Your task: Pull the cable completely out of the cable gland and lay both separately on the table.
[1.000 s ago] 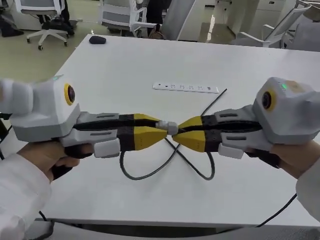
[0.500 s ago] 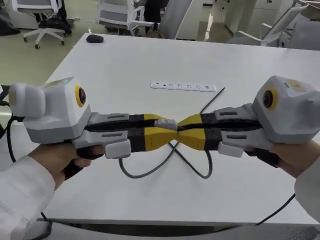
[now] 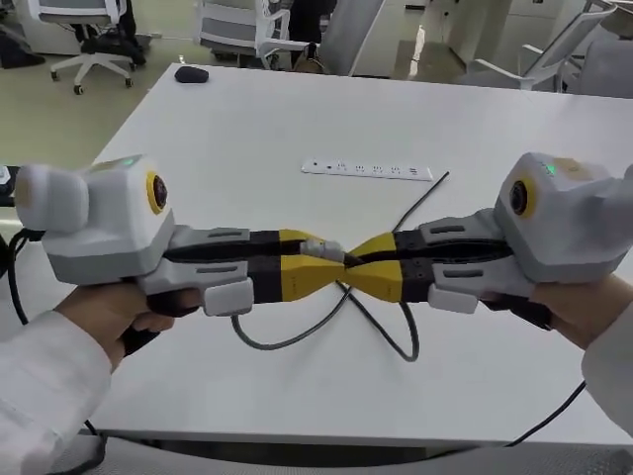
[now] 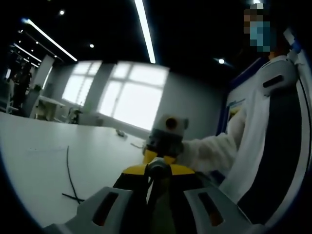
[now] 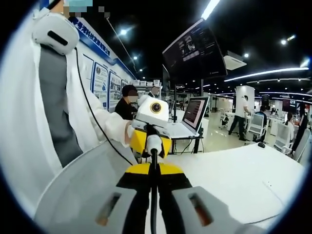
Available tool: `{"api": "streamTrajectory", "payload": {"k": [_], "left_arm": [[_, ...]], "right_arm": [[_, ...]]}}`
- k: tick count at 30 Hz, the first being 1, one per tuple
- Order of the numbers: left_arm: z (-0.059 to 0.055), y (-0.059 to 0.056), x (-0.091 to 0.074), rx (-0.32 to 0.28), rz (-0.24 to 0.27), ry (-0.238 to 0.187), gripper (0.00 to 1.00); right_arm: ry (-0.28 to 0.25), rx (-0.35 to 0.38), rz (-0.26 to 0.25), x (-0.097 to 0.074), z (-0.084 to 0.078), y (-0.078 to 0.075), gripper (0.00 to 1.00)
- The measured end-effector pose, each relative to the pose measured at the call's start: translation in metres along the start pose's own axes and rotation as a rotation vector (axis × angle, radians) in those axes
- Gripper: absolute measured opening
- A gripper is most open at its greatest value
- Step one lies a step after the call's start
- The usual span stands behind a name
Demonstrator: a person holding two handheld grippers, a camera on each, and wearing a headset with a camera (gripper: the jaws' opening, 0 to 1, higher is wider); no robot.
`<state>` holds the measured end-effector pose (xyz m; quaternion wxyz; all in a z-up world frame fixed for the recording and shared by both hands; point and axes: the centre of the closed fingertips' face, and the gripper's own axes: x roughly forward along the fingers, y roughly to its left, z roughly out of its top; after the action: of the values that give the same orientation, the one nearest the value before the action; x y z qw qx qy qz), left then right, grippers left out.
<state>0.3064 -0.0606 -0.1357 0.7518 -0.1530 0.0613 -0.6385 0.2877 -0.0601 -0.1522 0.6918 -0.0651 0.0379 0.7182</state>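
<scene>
In the head view, the left tool [image 3: 326, 259] and the right tool [image 3: 354, 267] are held tip to tip above the near part of the bench [image 3: 247, 139]. The cable gland [image 3: 318, 247] is gripped in the closed jaws of the left tool. The cable [image 3: 282, 343] is clamped by the right tool just beside it, and the rest of the cable is seen in a loop below, toward the near edge. A power strip [image 3: 368, 171] is laid toward the middle of the bench.

In the left gripper view, the cable gland [image 4: 158, 166] is seen between the yellow jaw tips, and the right tool [image 4: 168, 127] is faced directly.

In the right gripper view, the cable [image 5: 153, 195] is pressed between the closed jaws and is led straight up to the cable gland [image 5: 153, 144].
</scene>
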Motion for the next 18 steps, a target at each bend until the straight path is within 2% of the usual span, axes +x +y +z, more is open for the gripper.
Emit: {"api": "streamTrajectory", "payload": {"k": [7, 12, 18], "left_arm": [[-0.004, 0.000, -0.001, -0.002, 0.011, 0.016, 0.16], [-0.003, 0.003, -0.006, -0.017, 0.022, 0.013, 0.16], [-0.004, 0.002, -0.009, -0.021, 0.027, 0.018, 0.16]], "right_arm": [[0.082, -0.047, -0.010, -0.008, -0.021, -0.003, 0.02], [0.142, -0.048, -0.036, -0.015, -0.041, -0.010, 0.02], [0.184, -0.026, -0.057, -0.022, -0.063, -0.013, 0.02]]}}
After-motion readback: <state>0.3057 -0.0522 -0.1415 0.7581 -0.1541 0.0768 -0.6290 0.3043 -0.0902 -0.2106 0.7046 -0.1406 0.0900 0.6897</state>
